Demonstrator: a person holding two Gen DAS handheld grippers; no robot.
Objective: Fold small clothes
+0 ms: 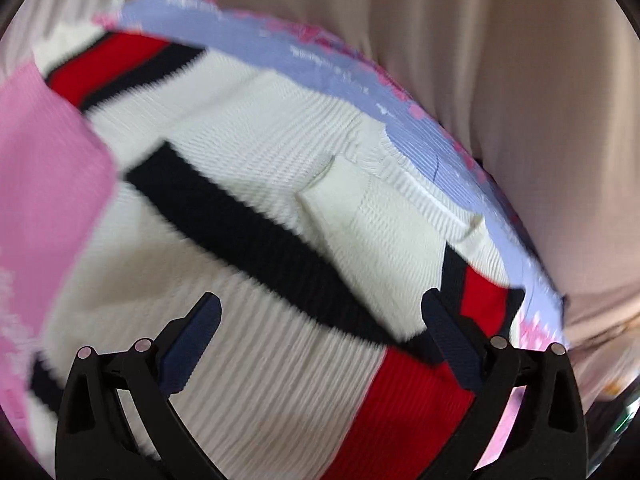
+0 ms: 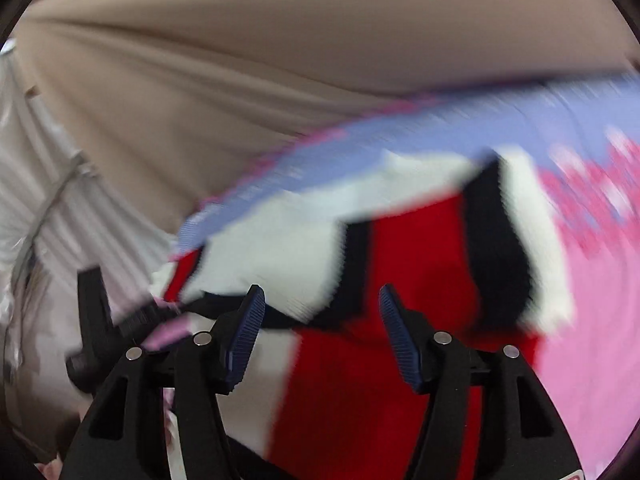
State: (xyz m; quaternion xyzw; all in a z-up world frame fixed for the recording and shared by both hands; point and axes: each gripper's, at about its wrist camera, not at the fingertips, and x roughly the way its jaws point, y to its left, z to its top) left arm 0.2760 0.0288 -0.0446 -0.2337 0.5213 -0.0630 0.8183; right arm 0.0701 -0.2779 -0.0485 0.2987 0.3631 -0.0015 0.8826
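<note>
A white knit garment (image 1: pixel 256 152) with red and navy stripes lies on a lavender and pink patterned cloth (image 1: pixel 340 68). My left gripper (image 1: pixel 320 320) is open just above the knit, its fingers (image 1: pixel 200 336) apart over a navy stripe (image 1: pixel 256 236). A white label (image 1: pixel 340 204) shows near the neckline. In the right wrist view the knit garment (image 2: pixel 416 264) is blurred. My right gripper (image 2: pixel 322 312) is open over its red band. The left gripper's black body (image 2: pixel 100 320) shows at the left.
A pink cloth (image 1: pixel 44 184) lies over the knit's left side and appears in the right wrist view (image 2: pixel 592 320) at the right. A beige sheet (image 2: pixel 280 60) covers the surface behind. White fabric (image 2: pixel 32 184) hangs at the far left.
</note>
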